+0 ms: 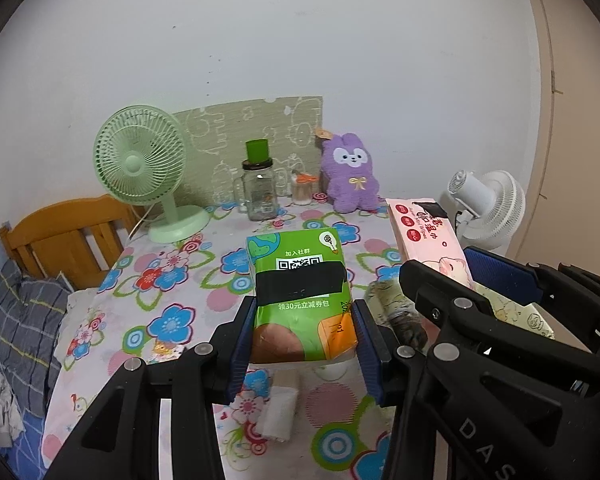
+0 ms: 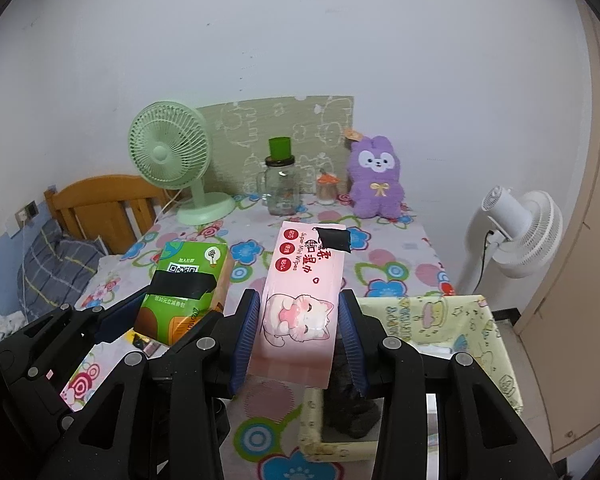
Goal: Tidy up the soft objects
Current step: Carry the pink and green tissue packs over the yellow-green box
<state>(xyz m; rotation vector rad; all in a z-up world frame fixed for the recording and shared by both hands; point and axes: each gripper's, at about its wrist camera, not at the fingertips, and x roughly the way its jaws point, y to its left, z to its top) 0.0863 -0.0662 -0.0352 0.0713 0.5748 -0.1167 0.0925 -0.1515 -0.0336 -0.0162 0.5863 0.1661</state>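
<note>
While clamped — left tool (image 1: 304,344) on green pack (image 1: 302,296), right tool (image 2: 300,336) on pink wipes (image 2: 300,300) — bin (image 2: 488,332) contents obscured.

Your left gripper (image 1: 304,332) is matt black plastic with ribbed blue rubbery pads and small dull metal pins; it presses a green tissue pack (image 1: 300,292) in glossy, crinkled plastic film. Your right gripper (image 2: 298,334), same finish, clasps a pink wipes pack (image 2: 300,300) whose smooth film shines. The tabletop (image 1: 172,280) wears a matt flowered cloth. At twelve o'clock stands a clear glass jar (image 1: 260,196); at one o'clock, a purple plush rabbit (image 1: 352,176), fuzzy and rough. At ten o'clock, a smooth pale-green plastic fan (image 1: 140,160) and a varnished wooden headboard (image 1: 68,232).
</note>
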